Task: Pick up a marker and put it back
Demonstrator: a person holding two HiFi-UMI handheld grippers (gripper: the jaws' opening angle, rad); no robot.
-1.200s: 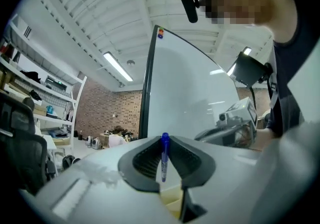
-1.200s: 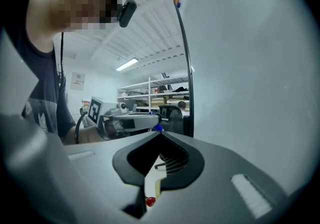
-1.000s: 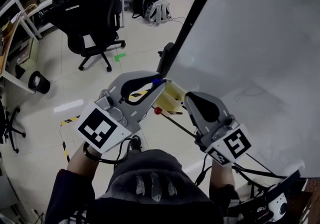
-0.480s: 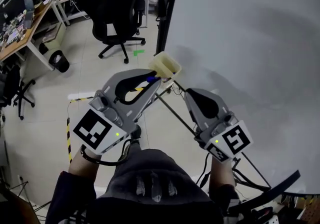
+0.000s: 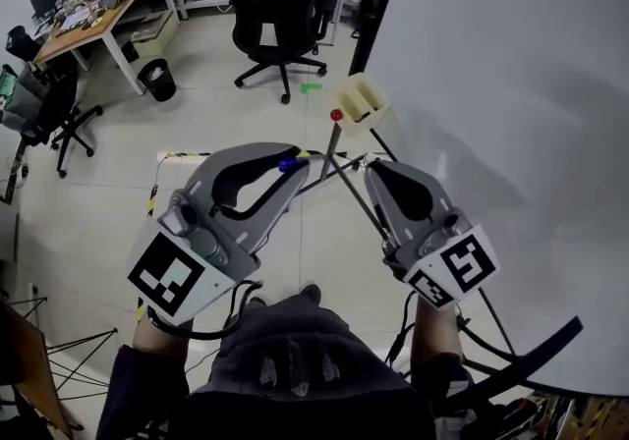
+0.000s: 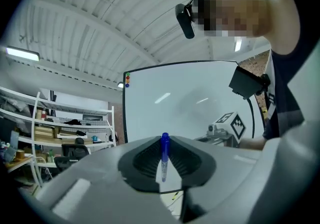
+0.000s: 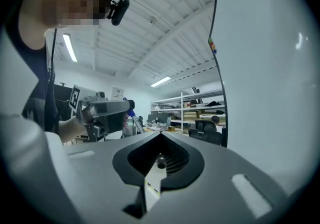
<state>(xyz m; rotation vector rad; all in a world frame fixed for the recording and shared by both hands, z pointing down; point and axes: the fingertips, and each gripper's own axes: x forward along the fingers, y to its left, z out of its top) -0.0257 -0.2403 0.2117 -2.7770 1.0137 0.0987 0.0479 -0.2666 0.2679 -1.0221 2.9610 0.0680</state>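
We note the whiteboard [image 5: 511, 124] on our right. Our right claw [image 5: 371, 169] is closed with nothing in it. Our left claw [image 5: 295, 165], near the cream tray [image 5: 362, 99] at the board's edge, clamps the blue marker [image 6: 164, 155] upright between its tips.

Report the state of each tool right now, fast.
Left tool: closed on a blue marker, held upright between the jaws.
Right tool: closed, nothing between the jaws.
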